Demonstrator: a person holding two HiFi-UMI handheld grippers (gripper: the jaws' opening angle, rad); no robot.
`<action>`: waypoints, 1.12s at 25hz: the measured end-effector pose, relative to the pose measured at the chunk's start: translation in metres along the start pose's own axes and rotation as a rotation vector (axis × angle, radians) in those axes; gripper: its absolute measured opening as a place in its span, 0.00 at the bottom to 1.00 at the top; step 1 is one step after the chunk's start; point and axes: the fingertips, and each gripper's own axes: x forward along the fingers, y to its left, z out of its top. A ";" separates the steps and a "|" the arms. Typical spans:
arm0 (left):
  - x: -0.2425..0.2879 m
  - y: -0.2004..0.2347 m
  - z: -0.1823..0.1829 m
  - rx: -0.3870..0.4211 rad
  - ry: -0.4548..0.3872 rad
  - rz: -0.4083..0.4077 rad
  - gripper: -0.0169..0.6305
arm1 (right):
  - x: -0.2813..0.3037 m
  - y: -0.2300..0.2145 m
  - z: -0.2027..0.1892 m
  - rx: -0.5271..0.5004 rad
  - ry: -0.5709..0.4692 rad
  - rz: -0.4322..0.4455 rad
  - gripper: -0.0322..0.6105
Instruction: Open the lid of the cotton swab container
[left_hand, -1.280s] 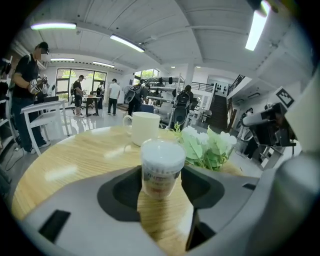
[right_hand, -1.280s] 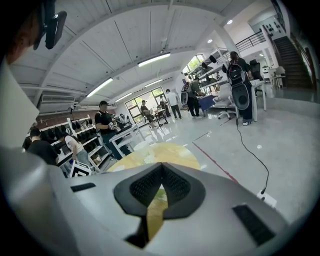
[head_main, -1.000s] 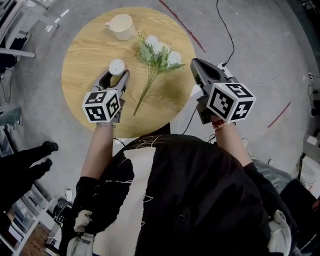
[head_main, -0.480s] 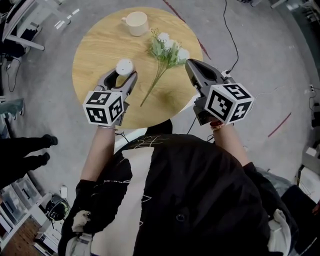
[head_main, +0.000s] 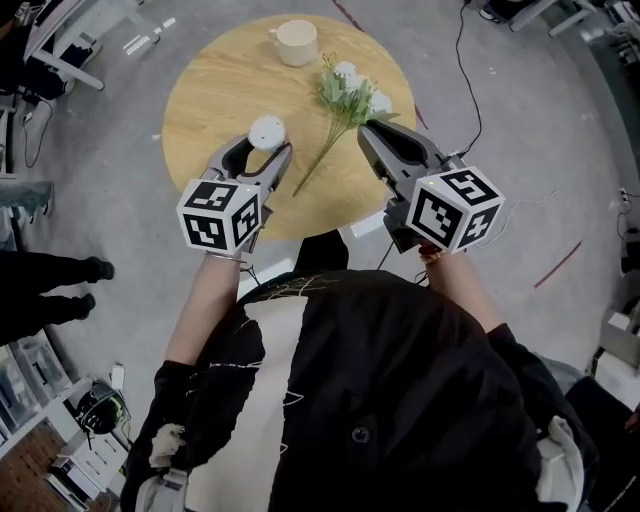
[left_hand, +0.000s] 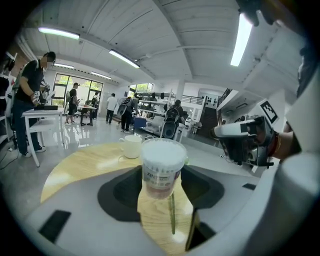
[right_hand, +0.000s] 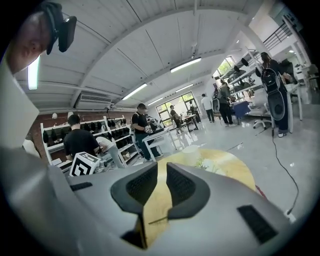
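The cotton swab container (head_main: 266, 130), a clear tub with a white lid, stands upright on the round wooden table (head_main: 205, 90). My left gripper (head_main: 264, 147) is shut on it, a jaw against each side. In the left gripper view the container (left_hand: 161, 165) fills the gap between the dark pads (left_hand: 122, 187), its lid on. My right gripper (head_main: 378, 130) hovers over the table's right part beside the flowers. Its jaws are opening, and the narrow gap of the right gripper (right_hand: 161, 170) holds nothing.
A cream cup (head_main: 297, 42) sits at the table's far edge. A bunch of white artificial flowers (head_main: 350, 88) lies between the two grippers, stems toward me. Cables run over the grey floor (head_main: 500, 90). A person's legs (head_main: 50, 290) are at the left.
The right gripper has moved left, in over the table beside the flowers, and its jaws have parted slightly. The left gripper still holds the container.
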 end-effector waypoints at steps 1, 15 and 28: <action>-0.003 -0.004 -0.001 0.004 -0.003 -0.004 0.42 | -0.001 0.005 -0.002 -0.006 0.002 0.014 0.15; -0.030 -0.042 -0.009 0.053 0.052 -0.124 0.42 | 0.000 0.068 -0.017 -0.106 0.064 0.199 0.22; -0.052 -0.090 -0.013 0.159 0.096 -0.213 0.42 | -0.017 0.104 -0.037 -0.163 0.096 0.297 0.35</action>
